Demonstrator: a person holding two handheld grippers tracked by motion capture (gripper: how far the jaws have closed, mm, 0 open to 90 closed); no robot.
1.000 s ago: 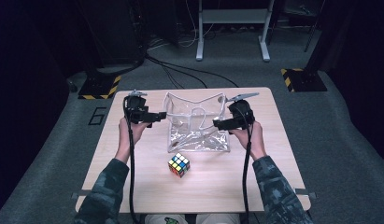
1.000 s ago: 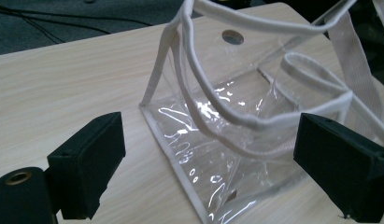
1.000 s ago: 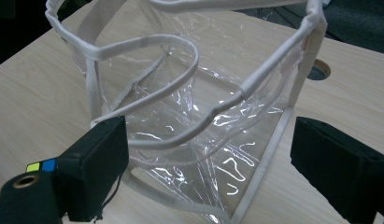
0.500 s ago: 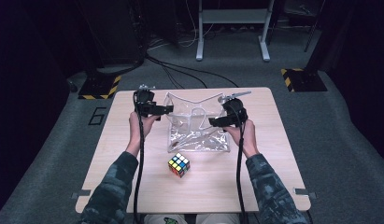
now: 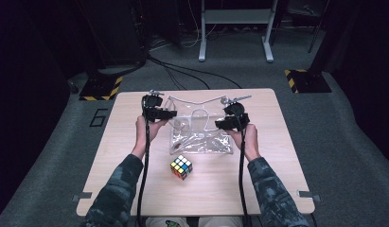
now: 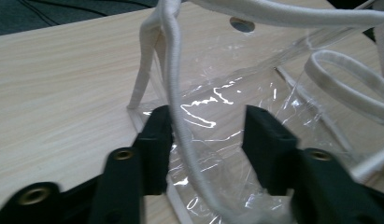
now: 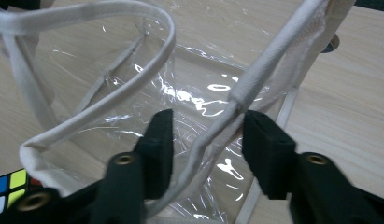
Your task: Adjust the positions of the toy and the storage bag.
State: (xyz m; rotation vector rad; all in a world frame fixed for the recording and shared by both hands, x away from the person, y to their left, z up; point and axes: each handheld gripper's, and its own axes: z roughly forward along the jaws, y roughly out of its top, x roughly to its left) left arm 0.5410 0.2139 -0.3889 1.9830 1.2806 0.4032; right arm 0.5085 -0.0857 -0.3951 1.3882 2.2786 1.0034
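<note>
A clear plastic bag (image 5: 200,127) sits on the far half of the pale wooden bench (image 5: 135,151), roughly at its middle. It is see-through and glossy, catching white glints along its creases, and every edge is trimmed in off-white fabric piping (image 6: 175,93). Its mouth stands open, and cream cord handles (image 7: 110,93) loop up from the rim. A round hole shows in the bench beyond the bag in both gripper views.

At the bag's left end, the left gripper (image 5: 163,114) reaches in over the rim. In the left gripper view the white edge cord runs between its two black fingers (image 6: 154,140), close against the left one, with a gap on the other side; the fingers have just been closing, and stand half-narrowed (not yet pinched on the cord, as far as one can tell).

Near the bag, just in front of it, lies a colourful puzzle cube (image 5: 181,167), apart from both hands.

At the bag's right end, the right gripper (image 5: 225,124) matches the left: its fingers (image 7: 266,149) have just been closing, the piped edge passes between them, and daylight shows on either side.
</note>
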